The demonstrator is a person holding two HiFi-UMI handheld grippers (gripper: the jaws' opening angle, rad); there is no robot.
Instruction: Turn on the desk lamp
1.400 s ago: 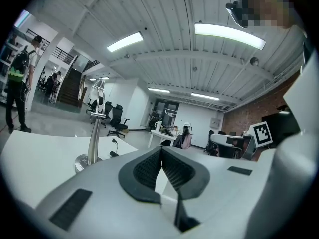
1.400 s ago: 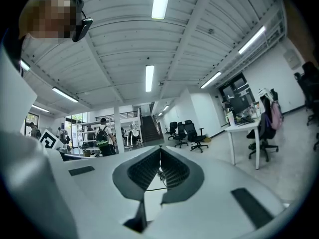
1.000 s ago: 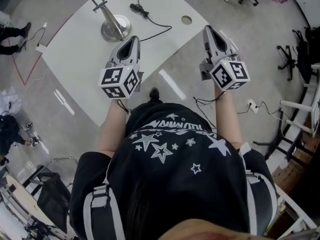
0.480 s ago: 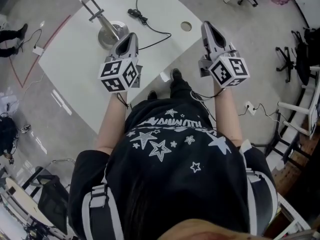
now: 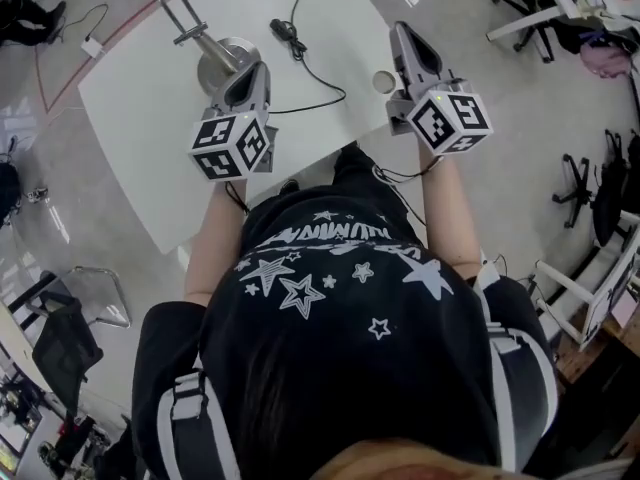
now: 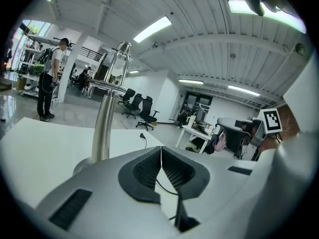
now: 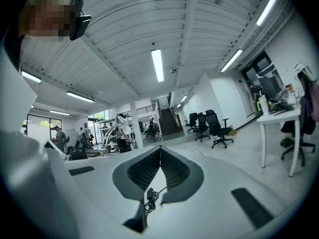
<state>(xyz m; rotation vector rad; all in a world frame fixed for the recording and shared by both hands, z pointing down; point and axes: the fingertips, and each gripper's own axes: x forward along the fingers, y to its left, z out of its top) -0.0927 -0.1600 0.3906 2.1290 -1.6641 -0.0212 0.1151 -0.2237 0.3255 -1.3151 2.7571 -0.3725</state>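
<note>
The desk lamp stands on the white desk (image 5: 150,108), with its round metal base (image 5: 226,56) and its metal pole (image 5: 172,0) leaning up to the left. Its black cord carries an inline switch (image 5: 285,30) and trails toward the desk's near edge. My left gripper (image 5: 256,69) is shut and empty, its tip just right of the base. In the left gripper view the pole (image 6: 103,128) rises just left of the shut left gripper (image 6: 161,147). My right gripper (image 5: 402,32) is also shut and empty, near the desk's right edge. The switch (image 7: 150,193) shows below the shut right gripper (image 7: 160,147).
A round cable hole (image 5: 383,81) sits in the desk by the right gripper. Office chairs (image 5: 598,183) stand on the floor at right, another chair (image 5: 72,333) at lower left. A power strip (image 5: 92,45) and a person's feet (image 5: 32,13) are at top left.
Both grippers have moved forward over the desk. The left one has closed in on the lamp base, and the right one now hangs above the desk's edge by the cable hole. Both stay shut.
</note>
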